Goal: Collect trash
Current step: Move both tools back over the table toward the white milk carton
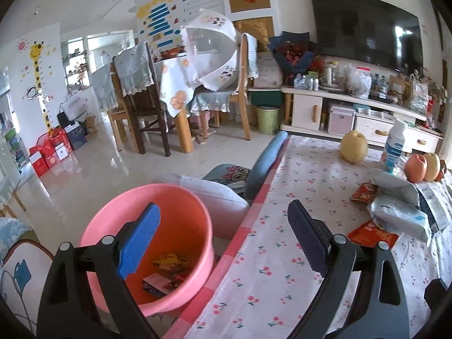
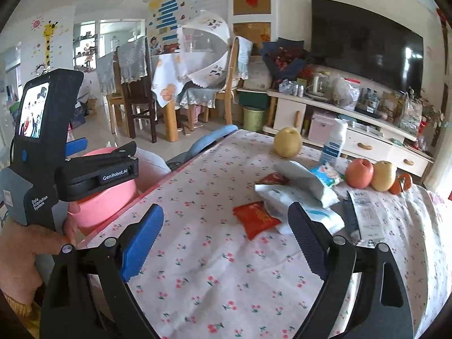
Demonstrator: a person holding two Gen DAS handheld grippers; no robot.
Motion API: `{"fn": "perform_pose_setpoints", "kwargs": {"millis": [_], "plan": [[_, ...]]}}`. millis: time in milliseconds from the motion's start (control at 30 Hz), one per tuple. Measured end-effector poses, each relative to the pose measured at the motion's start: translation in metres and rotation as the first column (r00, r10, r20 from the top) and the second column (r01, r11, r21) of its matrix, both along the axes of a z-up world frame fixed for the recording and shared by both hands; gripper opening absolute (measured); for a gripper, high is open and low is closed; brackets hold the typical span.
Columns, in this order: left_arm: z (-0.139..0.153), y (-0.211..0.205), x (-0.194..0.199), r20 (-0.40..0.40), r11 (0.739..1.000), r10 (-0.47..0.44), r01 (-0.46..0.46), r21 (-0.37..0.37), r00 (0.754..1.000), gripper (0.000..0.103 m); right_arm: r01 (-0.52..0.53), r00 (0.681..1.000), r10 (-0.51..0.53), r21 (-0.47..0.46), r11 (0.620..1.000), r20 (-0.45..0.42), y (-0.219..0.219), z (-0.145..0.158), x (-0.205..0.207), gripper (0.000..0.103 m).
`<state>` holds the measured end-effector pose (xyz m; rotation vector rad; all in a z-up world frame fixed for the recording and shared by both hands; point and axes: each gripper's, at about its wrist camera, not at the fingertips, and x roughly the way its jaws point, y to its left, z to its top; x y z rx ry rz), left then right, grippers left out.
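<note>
On the table: the trash lies near the far right side, by the fruit.
Trash on the table: two red wrappers (image 2: 255, 218), two white crinkly bags (image 2: 306, 179) and a flat black-and-white packet (image 2: 364, 216).
Near red wrapper: flat on the cloth, its long side going from near-right to far-left. One corner is tucked under a white bag.
Far red wrapper: mostly hidden behind the white bags, only a bit shows.
White bags: one lies on top of the other. Their long sides run left to right.
Pink tub (image 1: 158, 243): it stands on the floor, just beside the table's left edge. It holds some wrappers (image 1: 166, 271). They are too jumbled to count.
Left gripper (image 1: 223, 240): jaws wide apart, holding nothing. The blue finger is over the tub, the black finger is over the table's left edge.
Right gripper (image 2: 226, 241): jaws wide apart, holding nothing. It is over the near part of the table, and the near red wrapper lies past its tips.
Hand (image 2: 25, 257): in the right view, a person's hand grips the left gripper. It is cut off at the picture's left edge.
Fruit: two yellow pears (image 2: 287, 142), one red apple (image 2: 359, 173) and something orange, half hidden behind a pear.
White bottle (image 2: 334, 144): upright, near the far edge.
Table (image 2: 214, 279): its cloth has little cherries on it.
</note>
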<state>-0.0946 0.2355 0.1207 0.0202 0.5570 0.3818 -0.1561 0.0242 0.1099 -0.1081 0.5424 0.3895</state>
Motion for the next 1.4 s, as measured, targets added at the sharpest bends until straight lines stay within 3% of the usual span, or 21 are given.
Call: {"fn": "perform_pose_setpoints", "kwargs": {"millis": [233,733,1400], "plan": [[-0.006,-0.028,0.002,-0.023,0.998,-0.055,0.056,0.036,0.998,0.092,0.031,0.999,-0.031,0.022,0.999,-0.007,-0.026,-0.008,-0.003,0.089],[-0.016,-0.079,0.010,-0.066,0.986,-0.162,0.164,0.025,0.985,0.092,0.085,0.996,-0.084,0.067,0.994,-0.028,-0.073,-0.018,-0.001,0.089],[-0.038,-0.139,0.018,-0.146,0.954,-0.293,0.300,0.026,0.945,0.092,0.175,0.983,-0.167,0.095,0.980,-0.082,-0.127,-0.027,0.021,0.089]]}}
